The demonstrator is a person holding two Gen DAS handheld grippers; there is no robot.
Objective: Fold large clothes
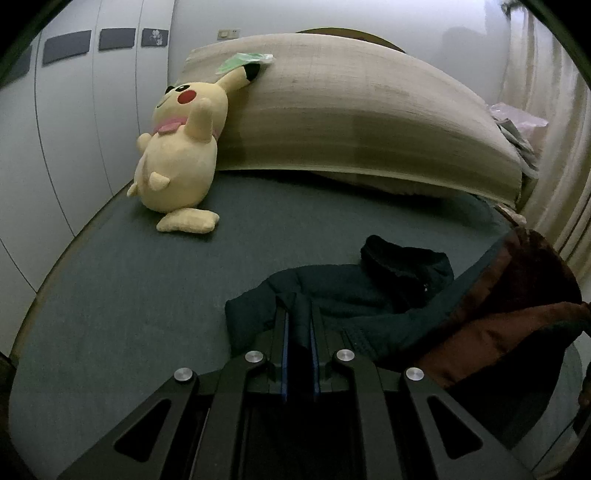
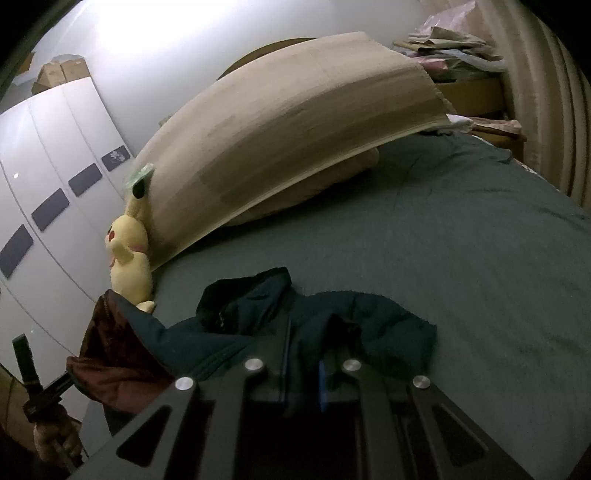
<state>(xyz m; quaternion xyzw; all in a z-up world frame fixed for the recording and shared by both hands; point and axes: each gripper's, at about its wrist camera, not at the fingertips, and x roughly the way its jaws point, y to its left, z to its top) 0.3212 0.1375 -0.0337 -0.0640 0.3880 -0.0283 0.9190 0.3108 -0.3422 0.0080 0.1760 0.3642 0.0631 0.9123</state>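
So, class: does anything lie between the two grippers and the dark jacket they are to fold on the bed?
Nothing visible does. Both the left gripper and the right gripper are already shut on the jacket. The yellow plush toy sits apart by the headboard, and the bed sheet beyond the jacket is bare.

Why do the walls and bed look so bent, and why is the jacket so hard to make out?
Left wrist view: the fisheye lens bows the wardrobe doors and the bed; dim light leaves the dark jacket nearly black. Right wrist view: the same bending, with bright glare washing out the wall, while the jacket and the right gripper sit in shadow.
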